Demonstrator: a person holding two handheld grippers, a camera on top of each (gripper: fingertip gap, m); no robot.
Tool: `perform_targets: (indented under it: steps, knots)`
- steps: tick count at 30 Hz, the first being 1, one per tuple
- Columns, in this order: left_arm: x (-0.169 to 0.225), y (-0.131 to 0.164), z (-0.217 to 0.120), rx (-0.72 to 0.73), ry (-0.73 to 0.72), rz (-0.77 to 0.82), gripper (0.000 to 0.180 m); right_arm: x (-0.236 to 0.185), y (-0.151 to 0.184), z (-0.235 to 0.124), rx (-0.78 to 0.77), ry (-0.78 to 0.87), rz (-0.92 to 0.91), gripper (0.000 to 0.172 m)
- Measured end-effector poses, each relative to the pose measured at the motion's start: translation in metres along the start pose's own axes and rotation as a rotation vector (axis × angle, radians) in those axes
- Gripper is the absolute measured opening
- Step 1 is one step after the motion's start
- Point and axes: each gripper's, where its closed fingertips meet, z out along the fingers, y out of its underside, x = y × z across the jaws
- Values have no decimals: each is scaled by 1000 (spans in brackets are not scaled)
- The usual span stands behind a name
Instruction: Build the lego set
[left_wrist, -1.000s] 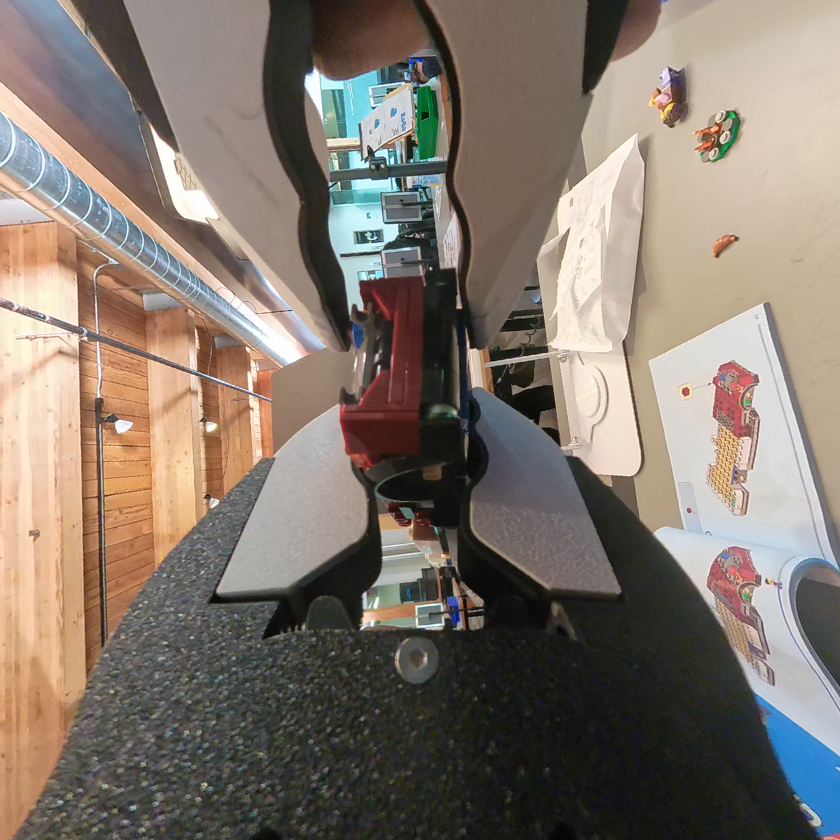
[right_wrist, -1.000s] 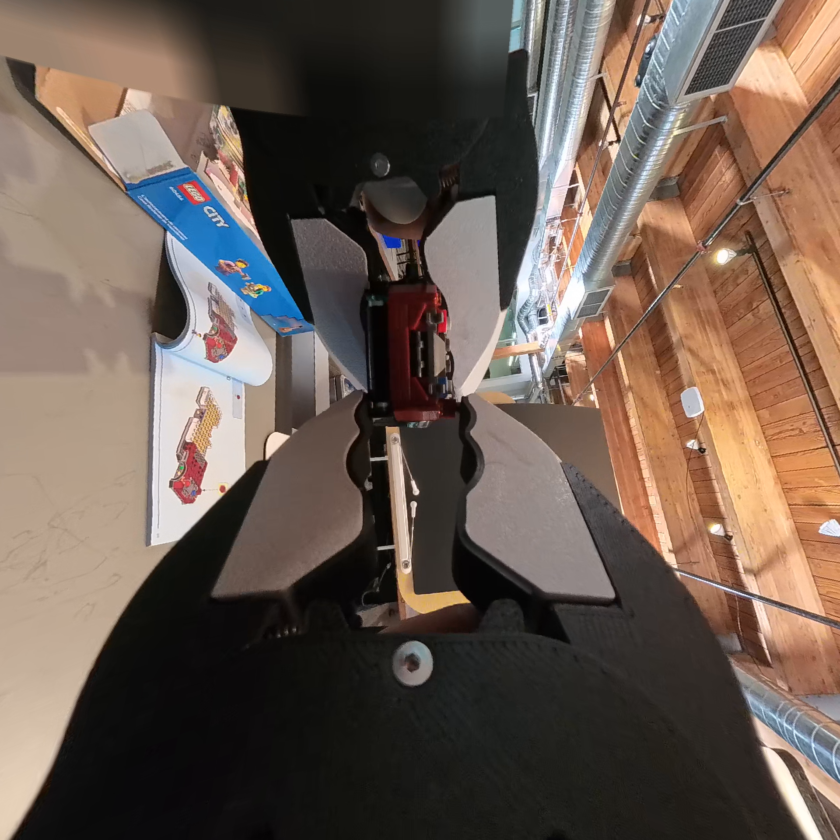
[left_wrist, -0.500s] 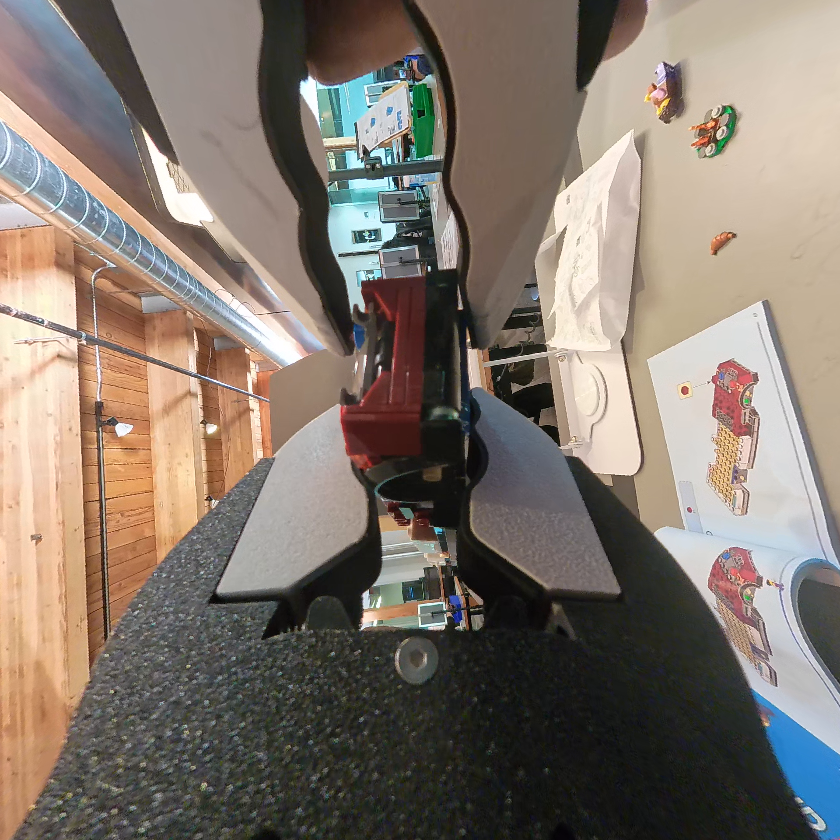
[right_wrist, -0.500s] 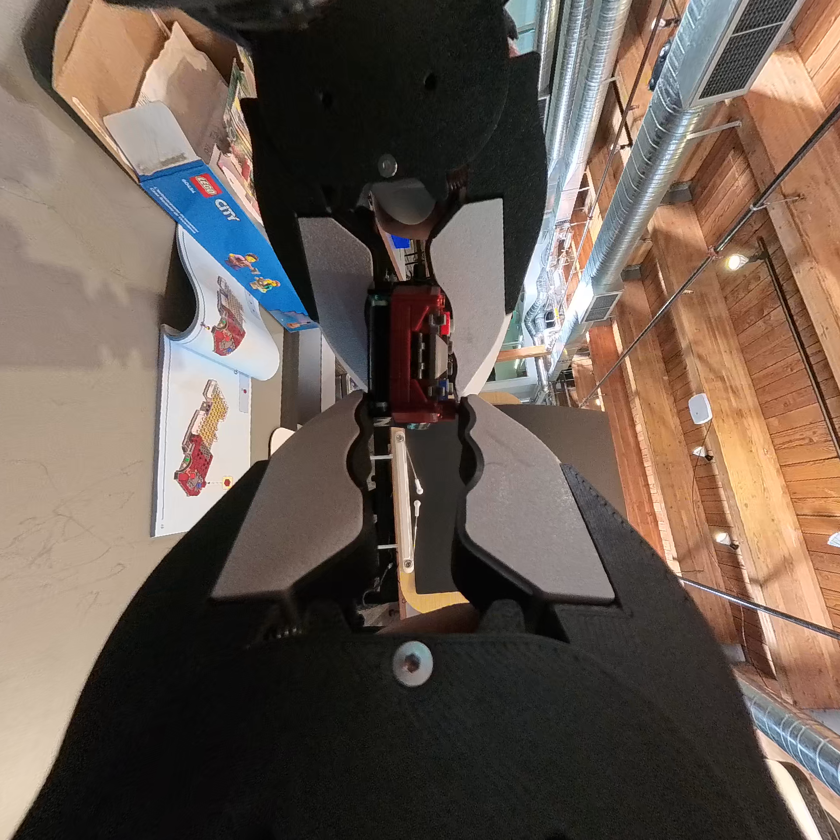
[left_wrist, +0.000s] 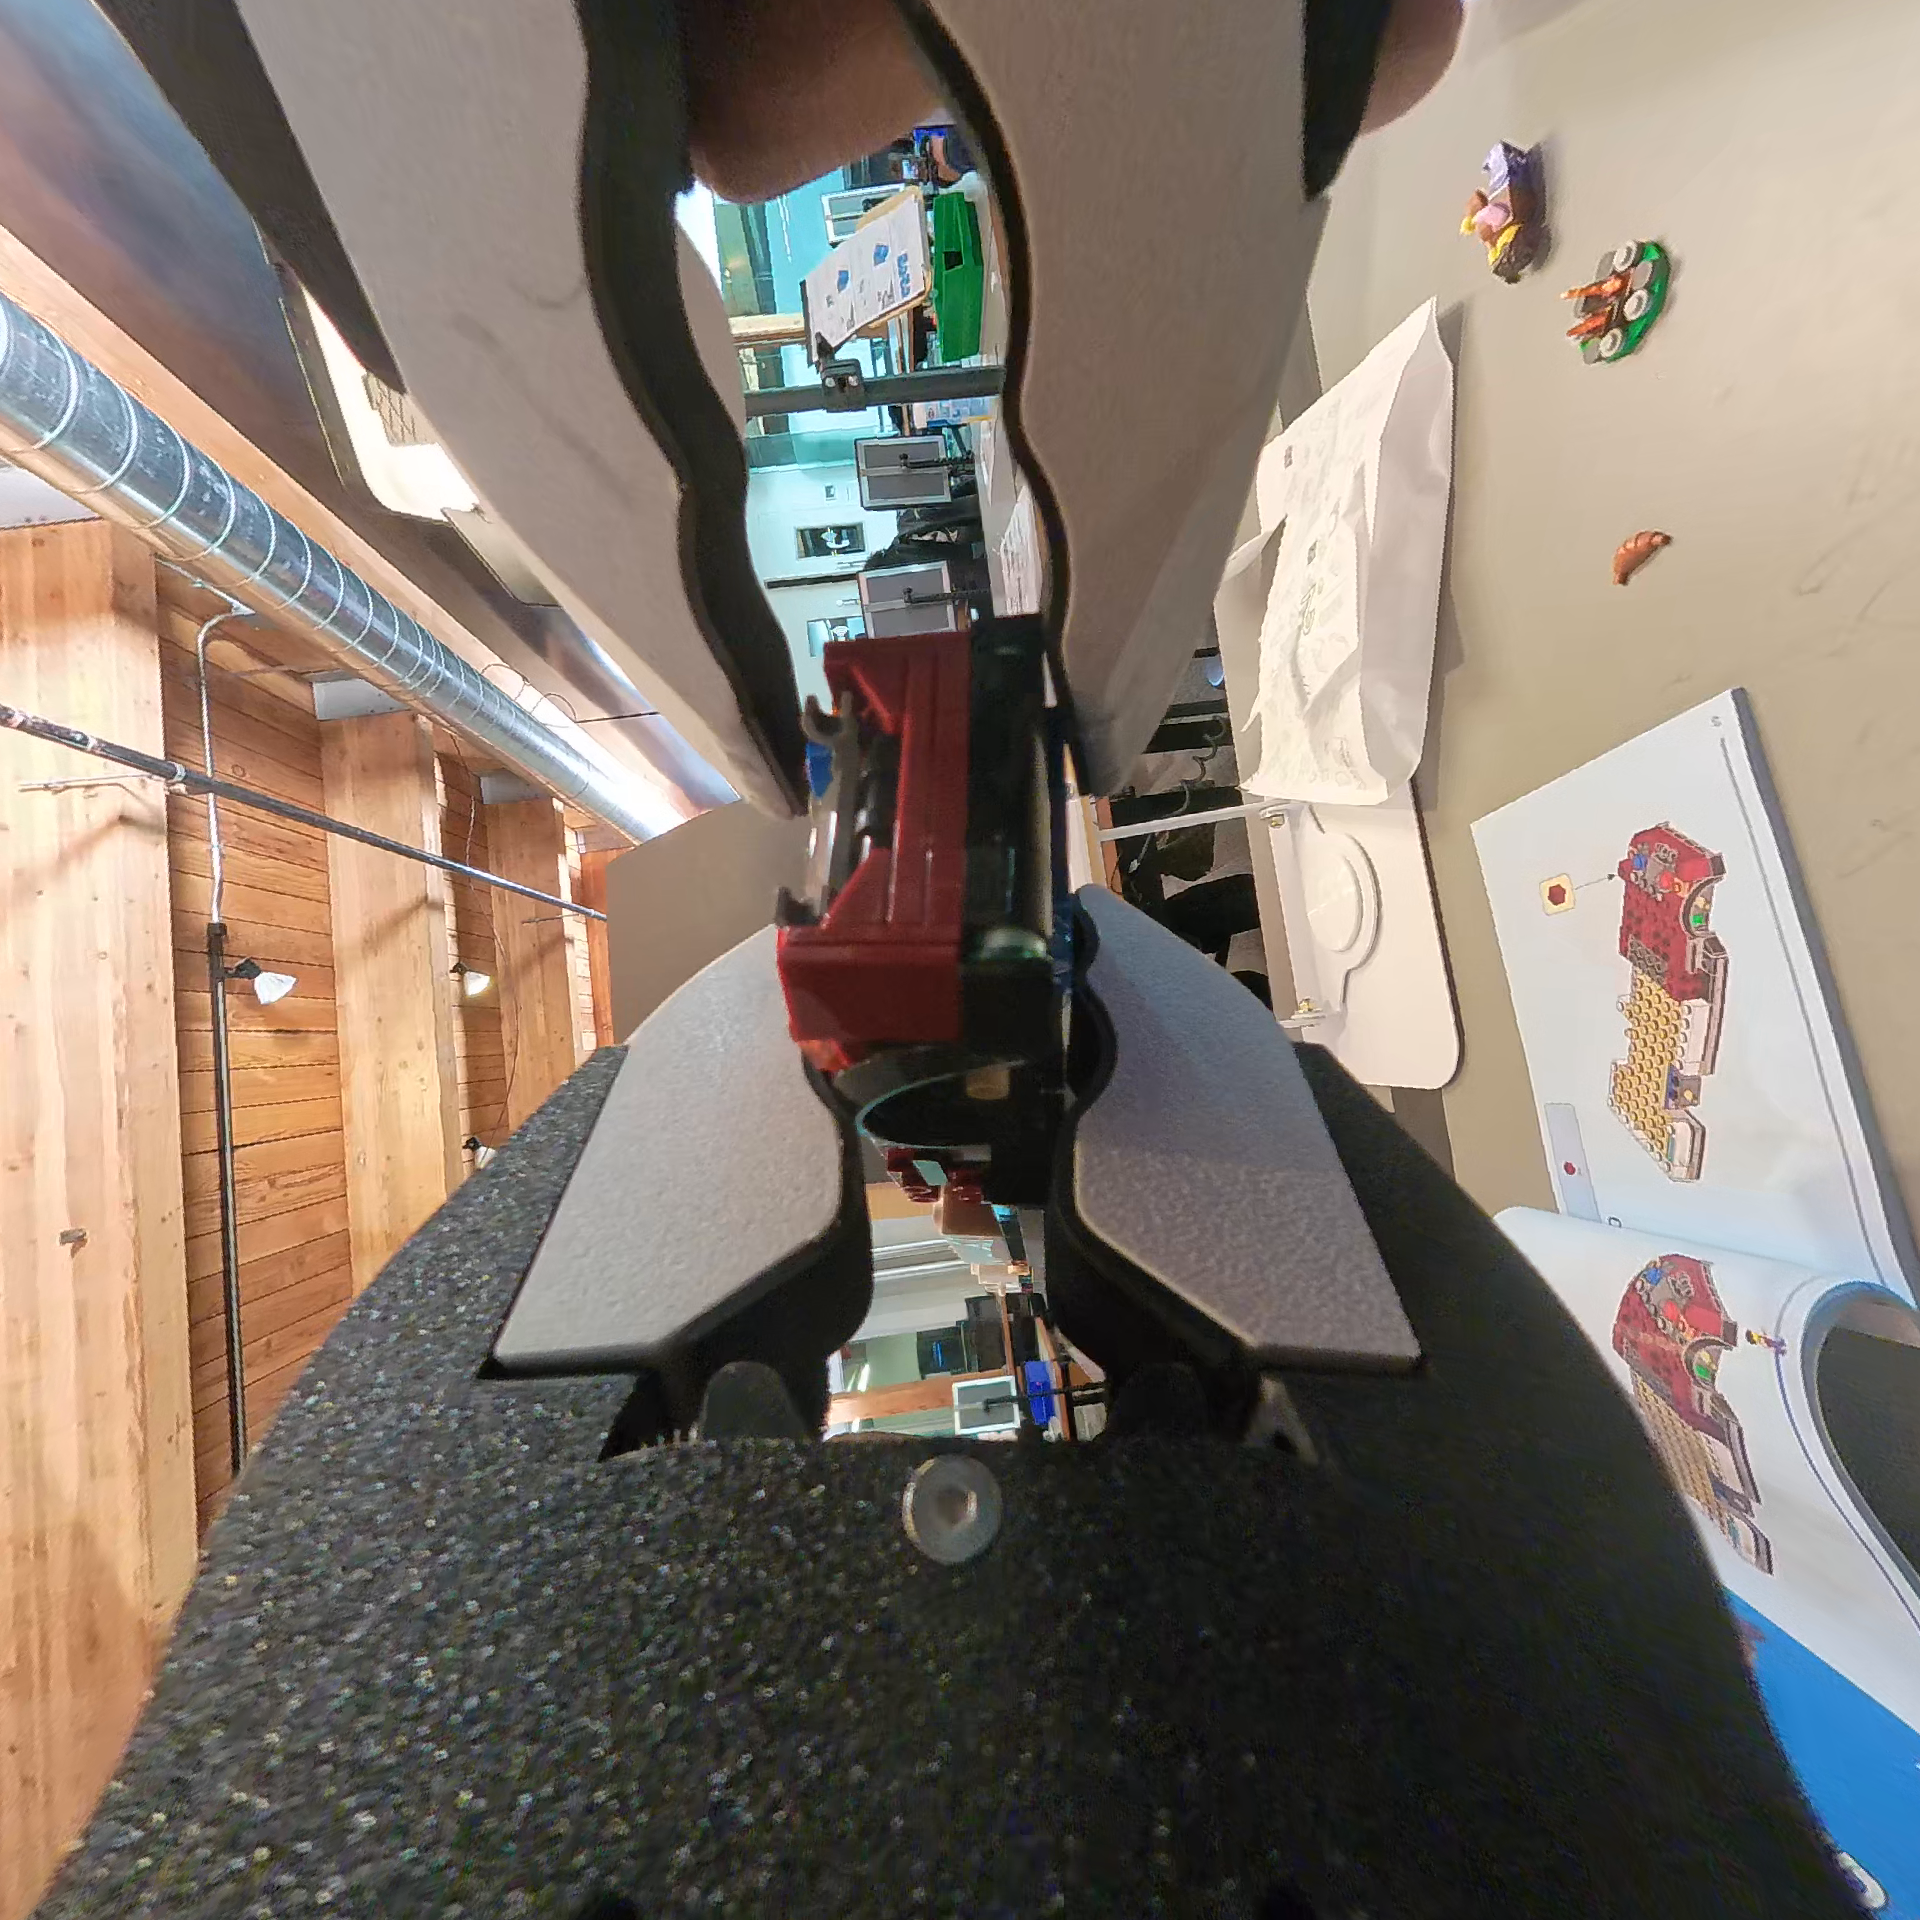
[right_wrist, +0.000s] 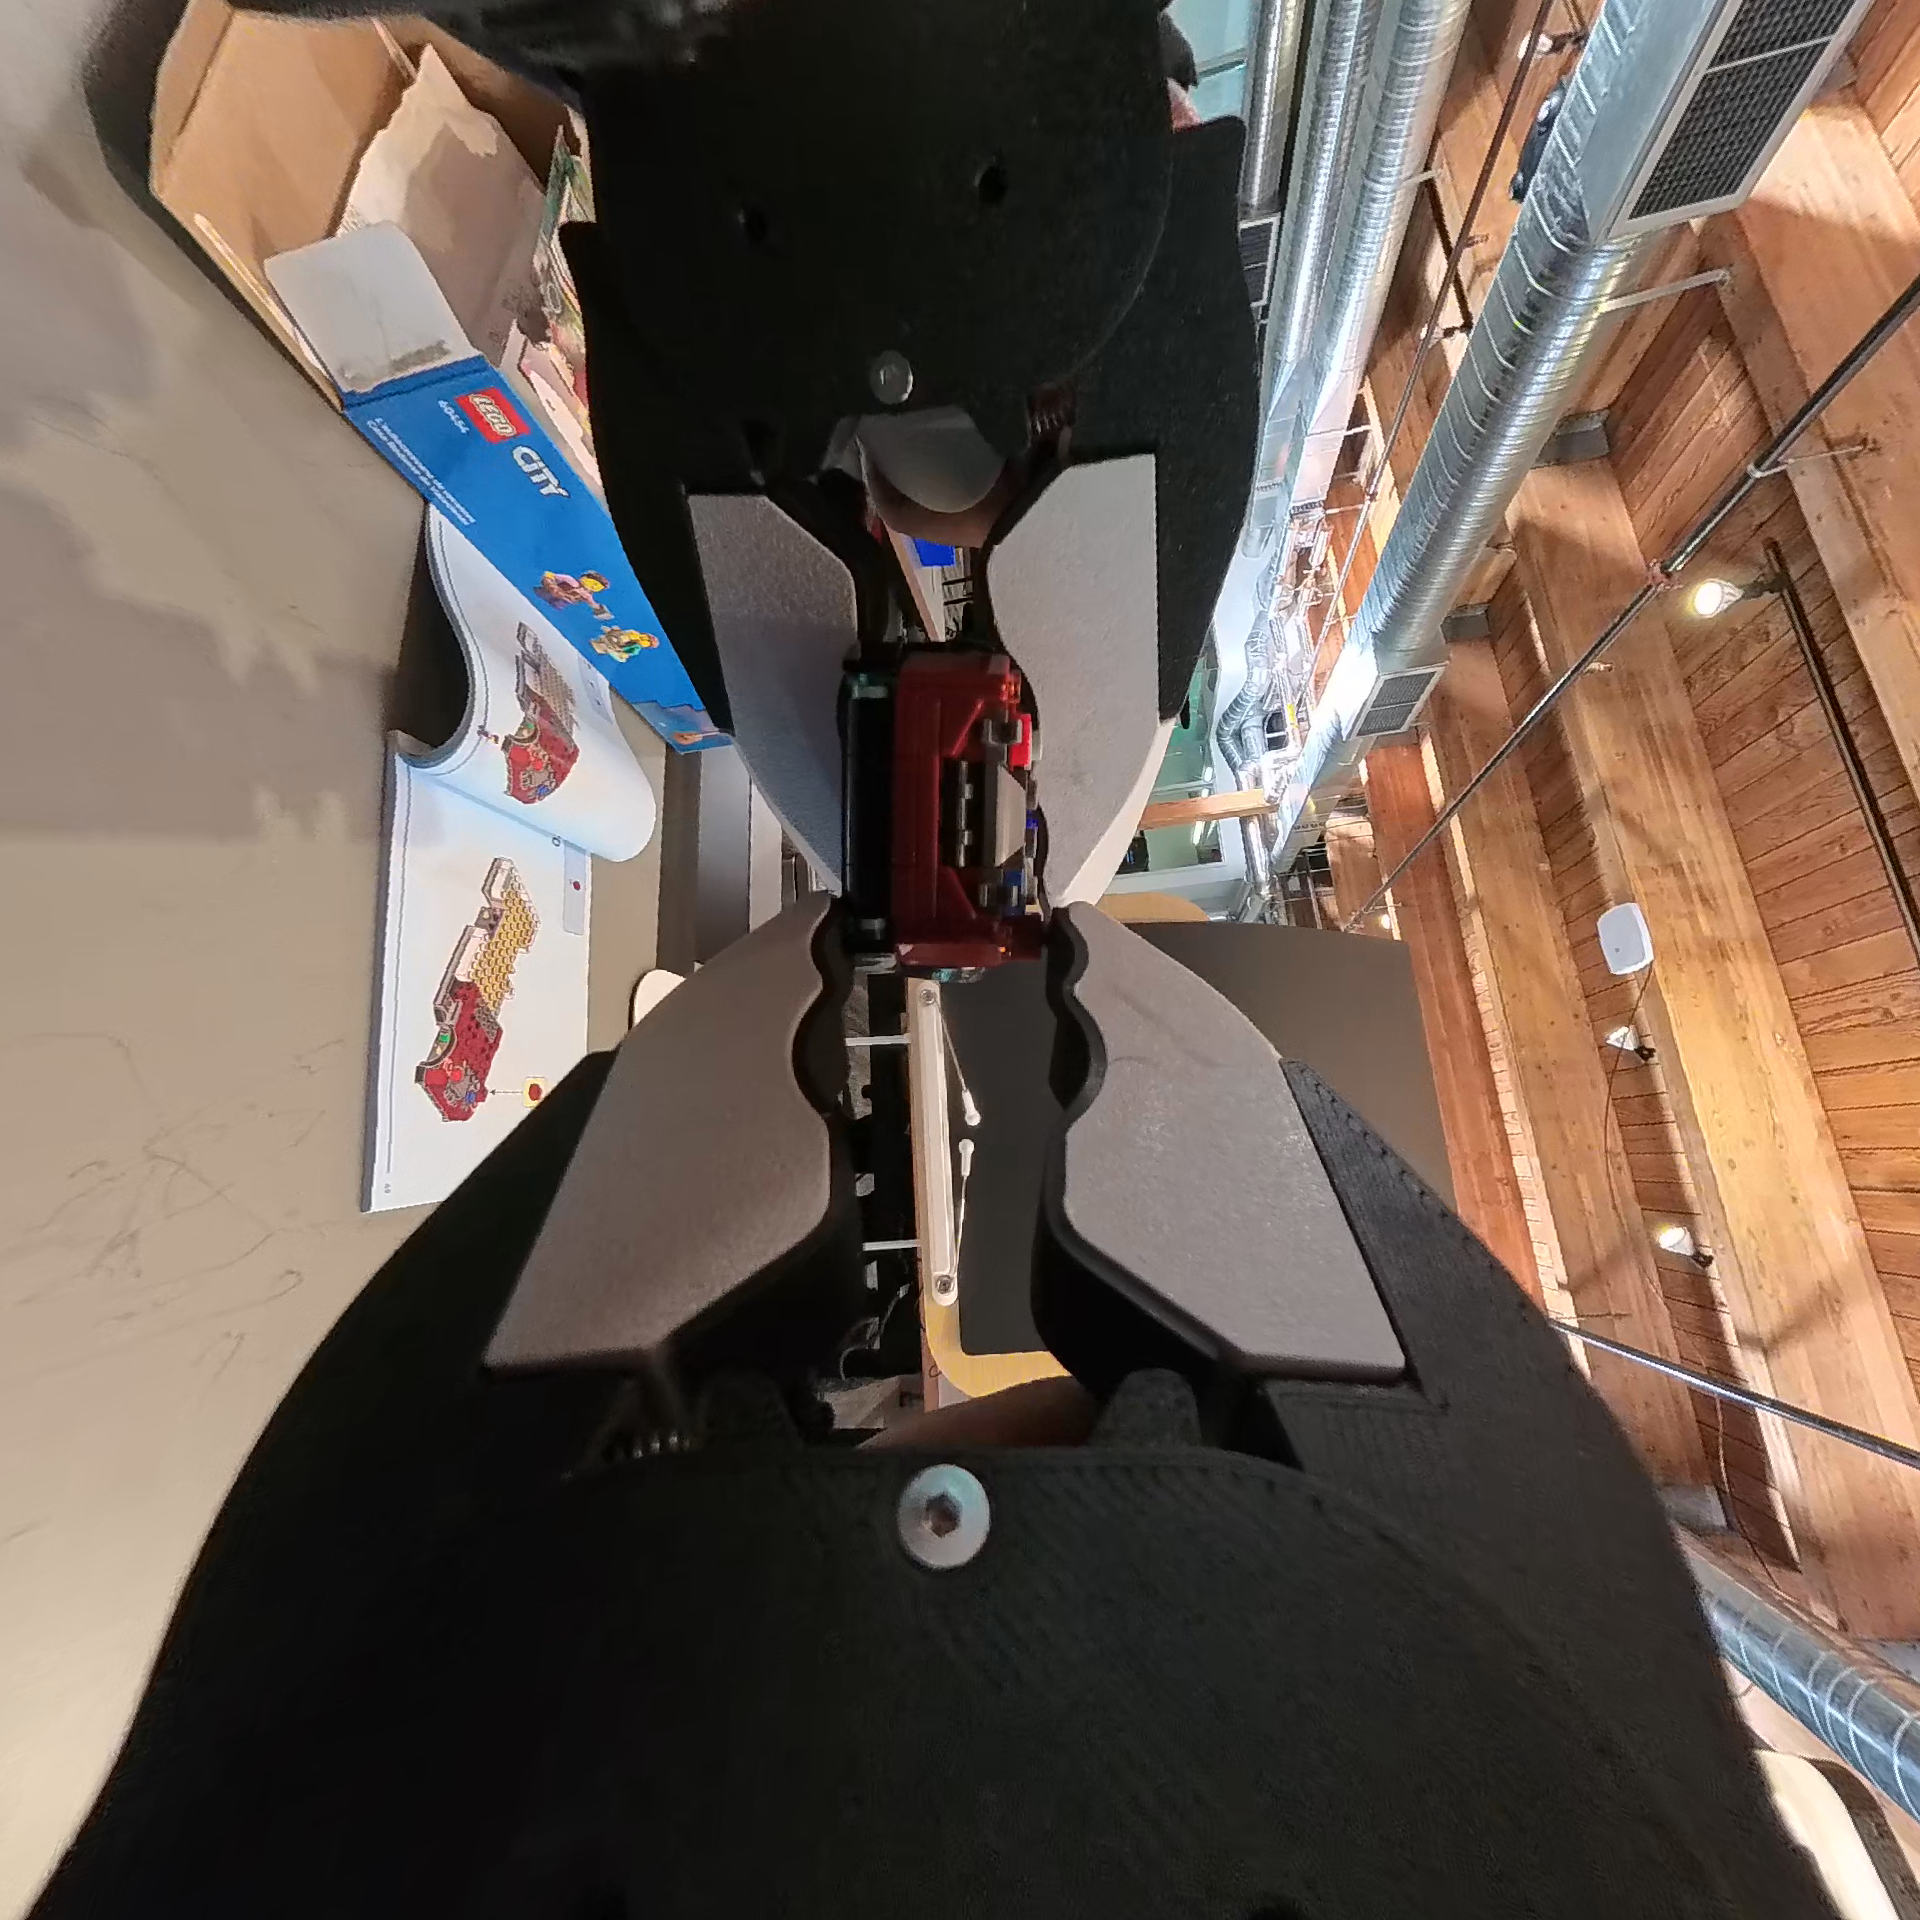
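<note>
Grippers (left_wrist: 940, 997) (right_wrist: 945, 935) clamping red brick model (left_wrist: 883, 883), blue printed box (right_wrist: 520, 499), instruction booklet (right_wrist: 478, 935)

The two grippers meet nose to nose around a red and black brick model (left_wrist: 914, 883), so the space between their jaws is filled from both ends; the right gripper (right_wrist: 943, 940) blocks any approach from straight ahead of the left gripper (left_wrist: 930, 935), and the reverse holds too. On the grey desk (left_wrist: 1766, 436), an open instruction booklet (left_wrist: 1683, 1039) takes up the stretch beside the grippers, with a blue box (right_wrist: 520, 520) and a cardboard box (right_wrist: 270, 135) past it. A white paper bag (left_wrist: 1340, 582), a small purple brick figure (left_wrist: 1507, 213), a green round piece (left_wrist: 1621, 301) and an orange bit (left_wrist: 1642, 551) lie well apart, with bare desk between them.
</note>
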Motion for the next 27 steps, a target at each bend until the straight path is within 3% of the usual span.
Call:
perform_targets:
  steps: [22,27]
  knots:
    - [6,3,5,-13,10,8,37,-5,7,4,-27,-27,27,37]
    - [3,11,9,-55,-19,11,37,-2,6,1,-14,-25,50,46]
